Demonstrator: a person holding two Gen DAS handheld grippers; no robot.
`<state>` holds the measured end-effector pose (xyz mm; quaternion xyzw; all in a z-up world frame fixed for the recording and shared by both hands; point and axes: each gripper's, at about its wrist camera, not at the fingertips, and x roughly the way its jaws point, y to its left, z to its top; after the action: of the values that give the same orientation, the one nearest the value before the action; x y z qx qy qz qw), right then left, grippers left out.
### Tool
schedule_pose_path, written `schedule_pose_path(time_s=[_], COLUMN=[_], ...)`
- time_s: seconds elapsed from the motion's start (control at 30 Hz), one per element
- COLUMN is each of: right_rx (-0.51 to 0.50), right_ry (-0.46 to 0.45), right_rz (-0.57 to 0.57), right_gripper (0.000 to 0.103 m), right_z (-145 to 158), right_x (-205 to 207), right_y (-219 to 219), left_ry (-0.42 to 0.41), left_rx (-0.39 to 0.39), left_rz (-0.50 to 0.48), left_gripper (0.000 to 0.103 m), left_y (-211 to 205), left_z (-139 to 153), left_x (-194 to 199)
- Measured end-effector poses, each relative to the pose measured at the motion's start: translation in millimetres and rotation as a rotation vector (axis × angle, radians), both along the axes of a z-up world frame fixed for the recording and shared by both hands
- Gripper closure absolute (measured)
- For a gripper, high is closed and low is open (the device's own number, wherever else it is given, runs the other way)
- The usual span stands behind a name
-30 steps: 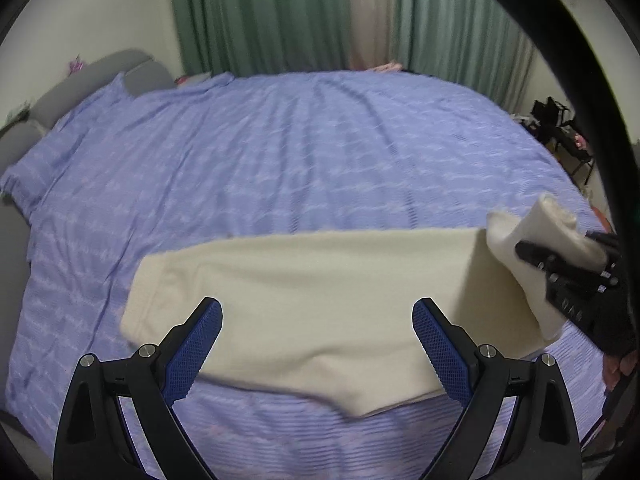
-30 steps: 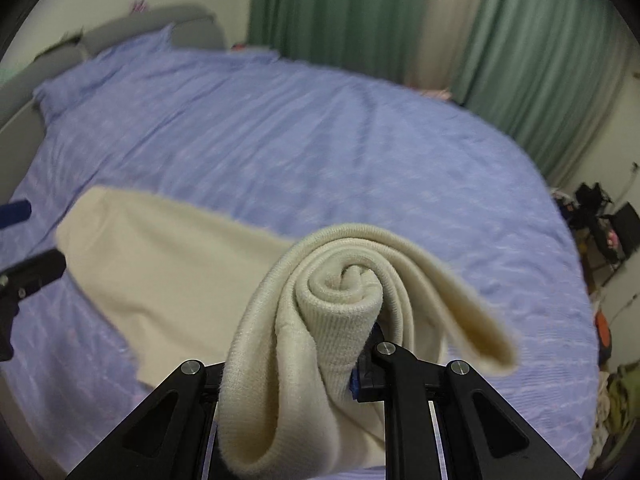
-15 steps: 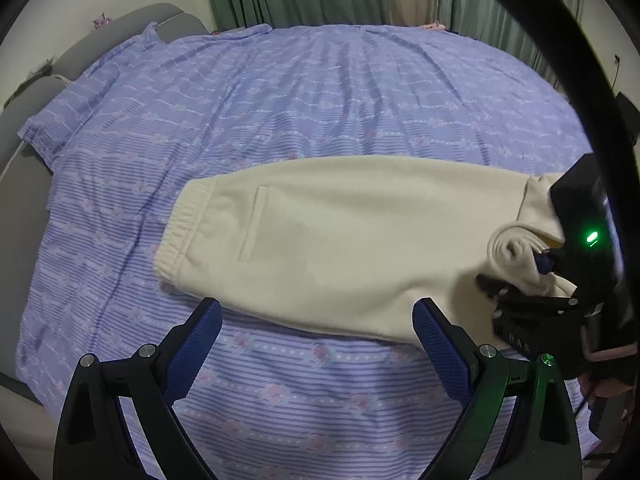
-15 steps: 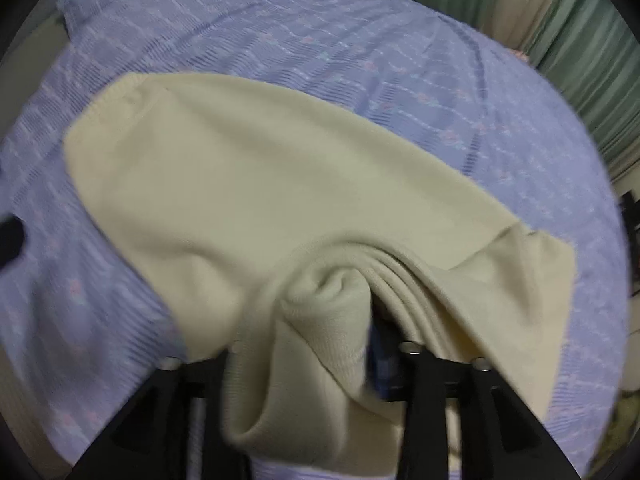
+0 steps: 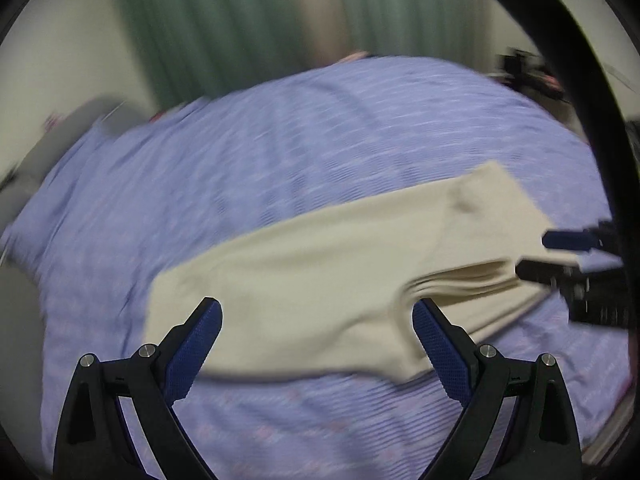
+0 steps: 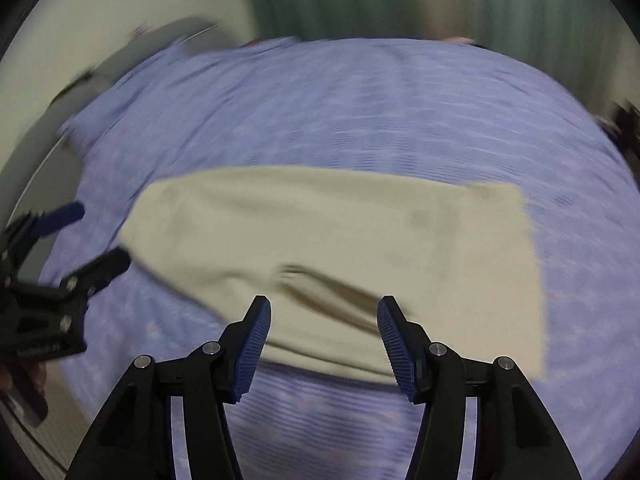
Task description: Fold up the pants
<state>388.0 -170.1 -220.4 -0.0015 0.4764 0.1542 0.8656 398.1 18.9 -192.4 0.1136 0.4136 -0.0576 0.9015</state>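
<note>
We saw the pants (image 6: 328, 240) flat on the bed (image 6: 360, 112), blurred. The right gripper (image 6: 324, 332) was opening, empty; the left gripper (image 5: 316, 336) stood wide, empty.

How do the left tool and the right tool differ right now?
The left tool stands wide open; the right tool has a narrower gap and is opening. The left tool sits toward the plain end of the pants; the right tool sits by the end where layers are doubled over. Shared: both have blue pads, grip nothing, and point down at the pants lying on the bed.
</note>
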Motion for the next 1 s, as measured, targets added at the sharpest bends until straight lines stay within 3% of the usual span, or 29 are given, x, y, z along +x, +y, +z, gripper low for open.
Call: schedule_pose_path(time_s=[0.13, 0.33, 0.57, 0.73, 0.77, 0.83, 0.87, 0.9, 1.0], right_rx=[-0.038, -0.07, -0.025, -0.014, -0.011, -0.007, -0.004, 0.001, 0.034], right_ry=[-0.004, 0.01, 0.065, 0.083, 0.083, 0.081, 0.082, 0.085, 0.08], right_rz=[-0.172, -0.274, -0.354, -0.363, -0.362, -0.359, -0.358, -0.358, -0.355], right_gripper=[0.047, 0.047, 0.049, 0.049, 0.049, 0.051, 0.052, 0.052, 0.055], right_z=[3, -17, -49, -61, -61, -62, -61, -61, -57], right_x=[-7, -16, -22, -22, -23, -22, -22, -21, -18], right_y=[-67, -110, -143, -153, -154, -154, -154, -153, -150], left_ry=[-0.042, -0.014, 0.047, 0.05, 0.04, 0.048, 0.075, 0.102, 0.104], left_rx=[-0.01, 0.026, 0.043, 0.159, 0.176, 0.168, 0.137, 0.108, 0.024], left_rz=[-0.196, -0.384, -0.362, -0.332, -0.329, -0.336, -0.338, -0.334, -0.274], left_gripper=[0.006, 0.006, 0.006, 0.006, 0.01, 0.033, 0.059, 0.078, 0.079], left_y=[-66, -143, -187, -196, -196, -193, -190, -185, -162], left_z=[-10, -46, -90, -119, -122, -123, -123, -124, -103], left_x=[5, 20, 39, 46, 49, 53, 58, 60, 71])
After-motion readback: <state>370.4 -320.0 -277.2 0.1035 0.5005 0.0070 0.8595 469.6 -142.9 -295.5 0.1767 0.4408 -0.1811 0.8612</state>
